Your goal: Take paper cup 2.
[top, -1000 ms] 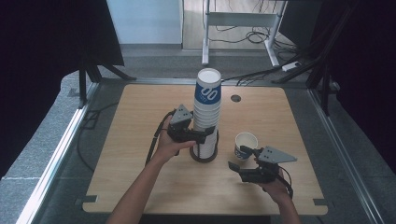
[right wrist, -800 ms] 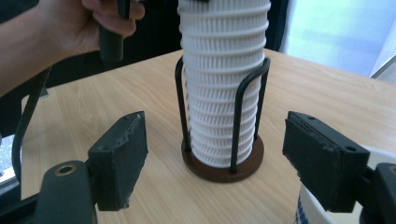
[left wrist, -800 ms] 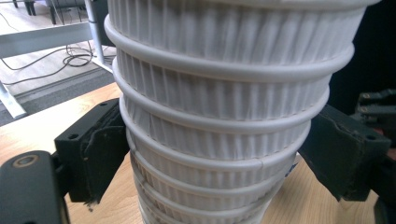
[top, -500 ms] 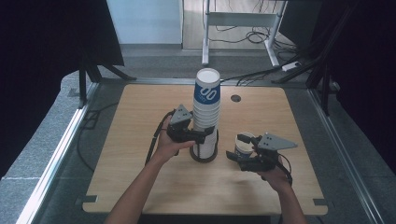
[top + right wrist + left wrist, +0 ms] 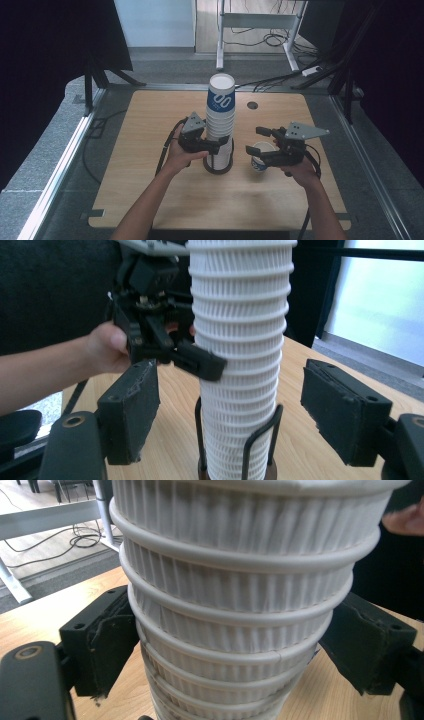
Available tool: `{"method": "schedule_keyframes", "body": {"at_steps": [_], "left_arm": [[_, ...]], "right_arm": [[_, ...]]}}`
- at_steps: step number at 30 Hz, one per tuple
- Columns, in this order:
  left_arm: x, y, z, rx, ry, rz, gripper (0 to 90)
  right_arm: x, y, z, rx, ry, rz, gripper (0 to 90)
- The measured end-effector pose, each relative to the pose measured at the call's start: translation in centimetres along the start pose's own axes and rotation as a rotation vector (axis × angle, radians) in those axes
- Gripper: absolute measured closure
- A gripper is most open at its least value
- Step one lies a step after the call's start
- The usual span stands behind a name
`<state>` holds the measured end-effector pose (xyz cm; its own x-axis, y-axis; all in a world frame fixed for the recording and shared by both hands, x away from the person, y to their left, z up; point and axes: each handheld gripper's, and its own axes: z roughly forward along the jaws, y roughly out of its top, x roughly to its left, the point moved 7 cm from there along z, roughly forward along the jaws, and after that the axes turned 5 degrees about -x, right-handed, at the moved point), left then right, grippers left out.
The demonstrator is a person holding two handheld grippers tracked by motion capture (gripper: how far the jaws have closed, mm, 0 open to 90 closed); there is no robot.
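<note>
The left gripper (image 5: 216, 145) is clamped low on the cup stack (image 5: 220, 120) mid-table in its wire holder (image 5: 218, 166) — the right gripper (image 5: 260, 141) gapes wide, empty, around a single cup (image 5: 260, 156) just beside it.

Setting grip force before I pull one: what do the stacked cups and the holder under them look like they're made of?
Cup stack: looks like paper, matte white, with fine ribbed walls and rolled rims; probably crushes easily. The top cup has a blue printed wrap. Holder: thin dark wire uprights, likely metal; its base is mostly hidden.
</note>
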<state>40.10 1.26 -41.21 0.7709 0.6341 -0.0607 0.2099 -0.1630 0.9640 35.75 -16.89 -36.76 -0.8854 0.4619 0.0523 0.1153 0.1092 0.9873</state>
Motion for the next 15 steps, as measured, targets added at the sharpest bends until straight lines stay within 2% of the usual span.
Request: {"method": "schedule_keyframes", "body": {"at_steps": [7,15], "left_arm": [[-0.1,0.0,0.0,0.005,0.0,0.004,12.8],[-0.2,0.0,-0.1,0.005,0.0,0.004,12.8]], "right_arm": [[0.2,3.0,0.9,-0.001,0.036,-0.034,23.4],[0.1,5.7,1.8,-0.005,0.059,-0.032,23.0]]}}
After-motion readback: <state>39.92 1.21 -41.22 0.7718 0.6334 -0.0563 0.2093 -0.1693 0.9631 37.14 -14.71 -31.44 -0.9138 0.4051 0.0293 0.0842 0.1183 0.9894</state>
